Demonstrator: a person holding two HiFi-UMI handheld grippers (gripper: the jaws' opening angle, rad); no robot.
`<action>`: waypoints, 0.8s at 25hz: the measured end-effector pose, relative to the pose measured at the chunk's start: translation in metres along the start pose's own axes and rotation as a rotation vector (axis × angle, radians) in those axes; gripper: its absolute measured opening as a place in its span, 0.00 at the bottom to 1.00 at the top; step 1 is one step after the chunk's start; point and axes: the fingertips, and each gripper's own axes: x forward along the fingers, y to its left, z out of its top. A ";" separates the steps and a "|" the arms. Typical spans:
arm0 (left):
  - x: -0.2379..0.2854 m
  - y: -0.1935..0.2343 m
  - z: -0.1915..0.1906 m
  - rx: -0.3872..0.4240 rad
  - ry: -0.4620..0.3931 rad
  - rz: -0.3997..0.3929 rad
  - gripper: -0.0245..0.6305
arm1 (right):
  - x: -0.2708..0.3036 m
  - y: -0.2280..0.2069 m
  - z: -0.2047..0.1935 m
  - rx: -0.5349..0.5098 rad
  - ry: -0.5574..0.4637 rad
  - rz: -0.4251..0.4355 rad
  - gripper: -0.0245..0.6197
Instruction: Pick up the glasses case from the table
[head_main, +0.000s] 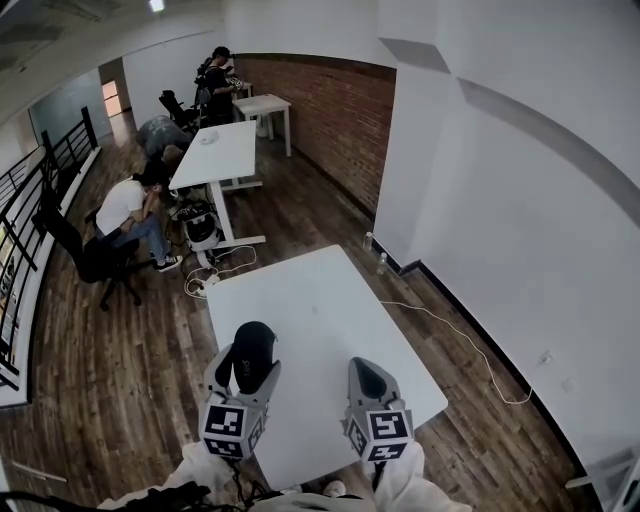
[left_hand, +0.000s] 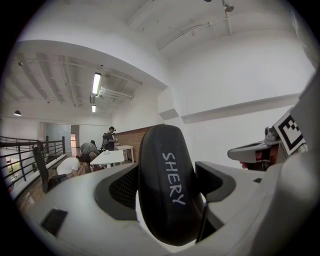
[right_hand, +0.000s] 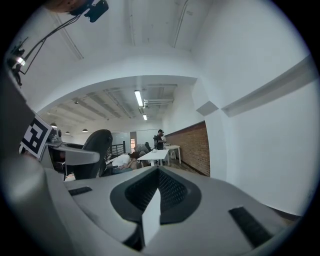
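My left fingers (left_hand: 120, 187) grip the black glasses case (left_hand: 167, 190) over the white desk (head_main: 320, 300); my right fingers (right_hand: 174, 192) are pressed together, empty

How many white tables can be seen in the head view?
3: near table in front; middle table by the seated person; far table at the brick wall. More may be hidden.

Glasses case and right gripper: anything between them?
Nothing. In the head view only bare white table shows between the glasses case, clamped in the left gripper, and the shut right gripper.
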 end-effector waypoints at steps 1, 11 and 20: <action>-0.001 0.002 -0.001 0.001 0.000 -0.002 0.60 | 0.000 0.002 0.001 -0.002 -0.002 -0.001 0.05; -0.026 0.013 -0.015 0.005 0.003 -0.029 0.60 | -0.012 0.035 0.001 -0.035 -0.015 -0.008 0.04; -0.053 0.028 -0.023 0.012 0.007 -0.034 0.60 | -0.020 0.071 -0.007 -0.031 -0.016 -0.001 0.04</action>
